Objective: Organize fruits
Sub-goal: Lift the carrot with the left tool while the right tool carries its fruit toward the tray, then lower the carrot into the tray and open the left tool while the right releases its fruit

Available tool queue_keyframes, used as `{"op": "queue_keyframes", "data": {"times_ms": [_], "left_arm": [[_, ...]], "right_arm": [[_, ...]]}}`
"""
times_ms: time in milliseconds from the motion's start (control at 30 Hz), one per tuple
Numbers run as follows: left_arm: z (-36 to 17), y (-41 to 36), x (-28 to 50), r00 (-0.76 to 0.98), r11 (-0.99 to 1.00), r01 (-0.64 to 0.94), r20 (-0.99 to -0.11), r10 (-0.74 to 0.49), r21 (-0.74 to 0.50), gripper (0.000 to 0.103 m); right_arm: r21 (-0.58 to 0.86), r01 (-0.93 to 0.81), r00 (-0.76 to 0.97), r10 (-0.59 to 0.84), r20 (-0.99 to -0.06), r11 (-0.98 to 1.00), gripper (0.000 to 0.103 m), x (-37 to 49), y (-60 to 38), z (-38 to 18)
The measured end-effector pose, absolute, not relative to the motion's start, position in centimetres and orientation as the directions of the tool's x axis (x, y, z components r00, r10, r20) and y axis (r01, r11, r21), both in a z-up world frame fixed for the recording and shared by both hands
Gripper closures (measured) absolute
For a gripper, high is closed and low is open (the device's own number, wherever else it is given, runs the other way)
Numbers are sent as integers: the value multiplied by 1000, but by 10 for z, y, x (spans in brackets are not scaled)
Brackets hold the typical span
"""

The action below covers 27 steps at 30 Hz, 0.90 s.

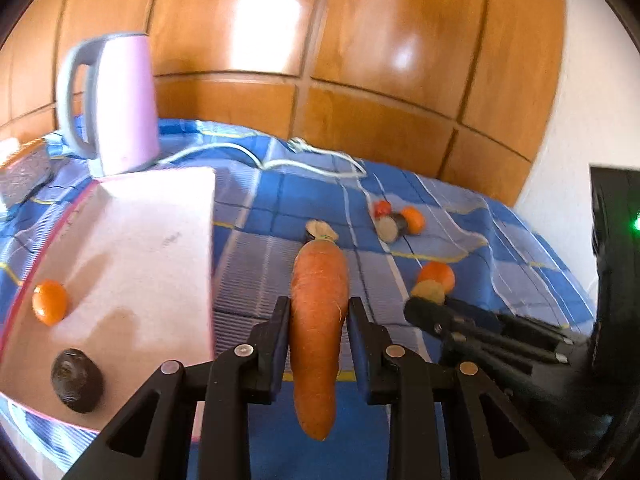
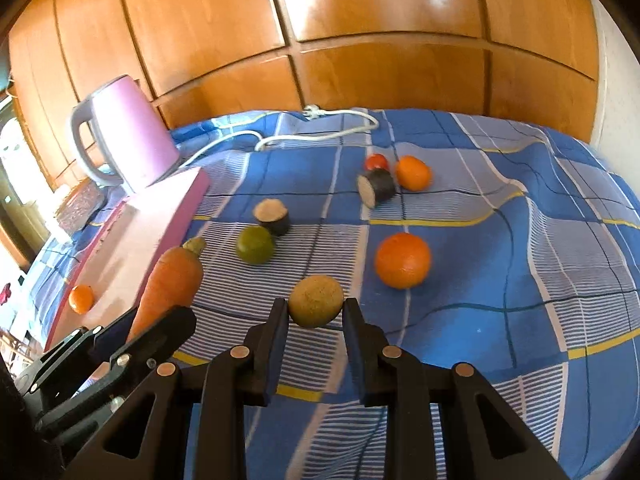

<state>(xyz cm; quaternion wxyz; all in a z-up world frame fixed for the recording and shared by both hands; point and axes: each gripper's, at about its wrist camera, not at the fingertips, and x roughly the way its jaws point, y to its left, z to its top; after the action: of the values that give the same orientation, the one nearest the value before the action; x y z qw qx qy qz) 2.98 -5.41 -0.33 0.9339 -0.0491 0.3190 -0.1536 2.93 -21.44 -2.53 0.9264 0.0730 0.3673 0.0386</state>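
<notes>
Carrot (image 1: 318, 320) sits clamped between the pads of the left tool (image 1: 319, 308), thick end pointing away from the camera, tip hanging toward it, above the blue checked cloth (image 1: 280, 208). Right tool (image 2: 316, 310) pinches a tan round fruit (image 2: 316, 300) between its fingertips. Pink box (image 1: 160, 248), left of the carrot, contains a small orange (image 1: 50, 302) and a dark fruit (image 1: 78, 380). On the cloth lie a large orange (image 2: 403, 260), a lime (image 2: 255, 245), two cut dark pieces (image 2: 273, 215), a second orange (image 2: 414, 173) and a red fruit (image 2: 376, 161). Pink kettle (image 2: 128, 136) stands behind the box.
</notes>
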Motion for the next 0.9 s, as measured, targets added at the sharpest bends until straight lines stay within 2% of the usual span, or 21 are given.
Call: {"op": "queue_keyframes", "data": {"times_ms": [200, 400, 700, 900], "left_arm": [[4, -36, 30, 799, 965, 167, -545, -252, -201, 75], [9, -10, 32, 848, 976, 23, -513, -133, -215, 75], [9, 47, 38, 850, 925, -265, -520, 90, -273, 75], [2, 80, 44, 817, 867, -377, -557, 146, -326, 75]], "right_arm": [[140, -64, 749, 140, -647, 988, 75, 29, -202, -21], [149, -106, 775, 176, -607, 983, 75, 36, -191, -14], [179, -255, 771, 311, -556, 950, 75, 51, -149, -4], [199, -358, 728, 406, -552, 912, 75, 61, -118, -3]]}}
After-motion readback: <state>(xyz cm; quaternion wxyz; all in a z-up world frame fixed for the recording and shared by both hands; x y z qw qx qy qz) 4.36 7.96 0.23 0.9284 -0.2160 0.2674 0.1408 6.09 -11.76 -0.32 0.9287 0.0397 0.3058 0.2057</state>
